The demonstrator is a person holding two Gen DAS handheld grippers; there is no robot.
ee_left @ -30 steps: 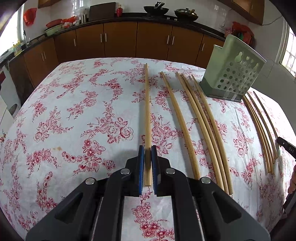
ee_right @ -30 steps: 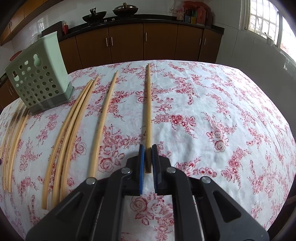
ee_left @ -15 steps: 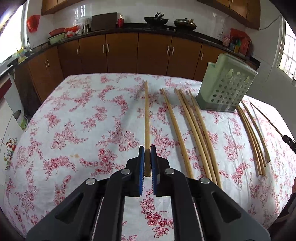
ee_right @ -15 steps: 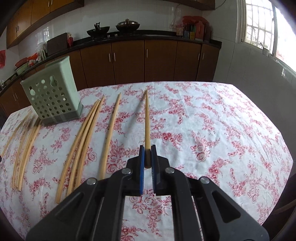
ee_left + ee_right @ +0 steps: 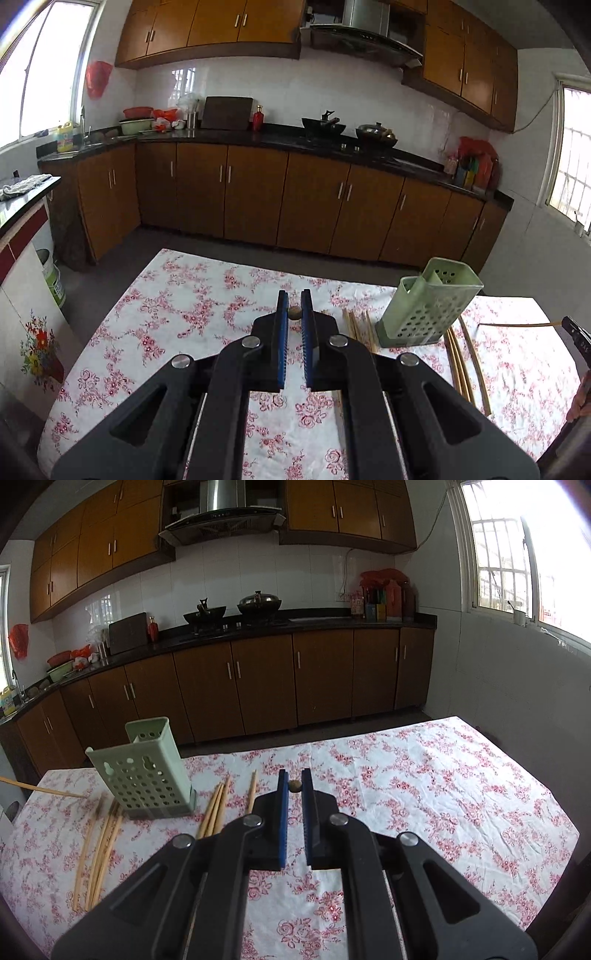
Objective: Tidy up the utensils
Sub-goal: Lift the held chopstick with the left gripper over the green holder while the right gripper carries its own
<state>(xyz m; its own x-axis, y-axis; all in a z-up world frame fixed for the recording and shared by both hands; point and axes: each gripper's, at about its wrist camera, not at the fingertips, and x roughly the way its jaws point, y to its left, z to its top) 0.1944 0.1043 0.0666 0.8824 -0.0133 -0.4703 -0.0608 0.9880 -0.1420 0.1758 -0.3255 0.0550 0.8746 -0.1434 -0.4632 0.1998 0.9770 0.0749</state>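
Claws [image 5: 294, 313] clamped on chopsticks [image 5: 294, 785]; holder [image 5: 146, 775] empty.

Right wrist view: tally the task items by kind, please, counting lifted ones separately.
Chopsticks lying flat: 8
Chopsticks lifted: 2
Green utensil holder: 1
Total: 11

Left tool [image 5: 294, 313]: jaws closed, blue pads clamping the end of one chopstick [image 5: 294, 313], which points straight ahead along the fingers. Right tool [image 5: 294, 785]: same configuration, jaws closed on the end of a second chopstick [image 5: 294, 785]. Both tools are pitched slightly downward, clear above the tabletop [image 5: 184, 306].
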